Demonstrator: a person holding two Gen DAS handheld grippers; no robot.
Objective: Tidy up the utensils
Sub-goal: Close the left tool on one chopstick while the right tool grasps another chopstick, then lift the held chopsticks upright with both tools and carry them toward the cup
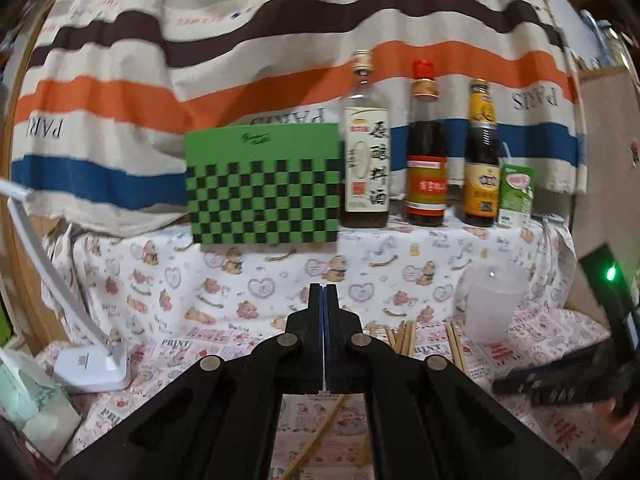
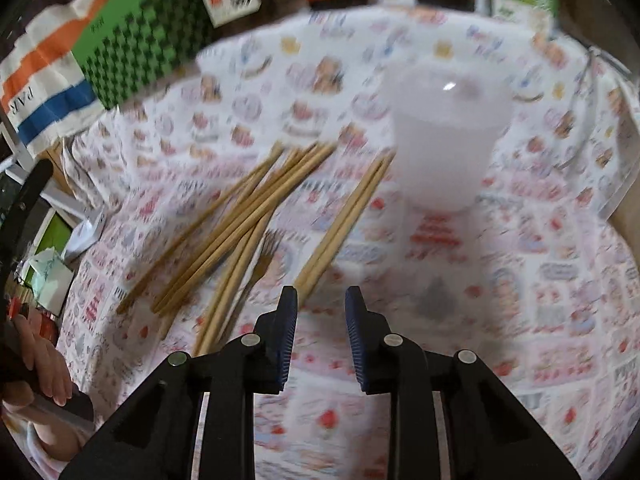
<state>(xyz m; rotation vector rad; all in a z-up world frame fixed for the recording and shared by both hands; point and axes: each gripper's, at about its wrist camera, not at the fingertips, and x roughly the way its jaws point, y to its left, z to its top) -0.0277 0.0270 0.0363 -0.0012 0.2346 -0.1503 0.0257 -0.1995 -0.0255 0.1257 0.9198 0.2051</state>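
Note:
Several wooden chopsticks [image 2: 248, 216] lie fanned out on the patterned tablecloth, and a separate pair [image 2: 344, 220] lies to their right. A small wooden fork [image 2: 268, 248] rests among them. A translucent white cup [image 2: 444, 140] stands upright just beyond the pair. My right gripper [image 2: 322, 300] hovers over the cloth near the pair's close ends, open, with nothing between its fingers. In the left wrist view my left gripper [image 1: 324, 292] is shut and empty, held level above the table. The chopsticks [image 1: 404, 338] and the cup [image 1: 490, 304] sit below and to its right.
A green checkered board [image 1: 264, 184] leans against the striped cloth at the back. Beside it stand three sauce bottles [image 1: 426, 160] and a green carton [image 1: 516, 196]. A white lamp base [image 1: 92, 372] sits at the left. A hand [image 2: 40, 376] shows at the left edge.

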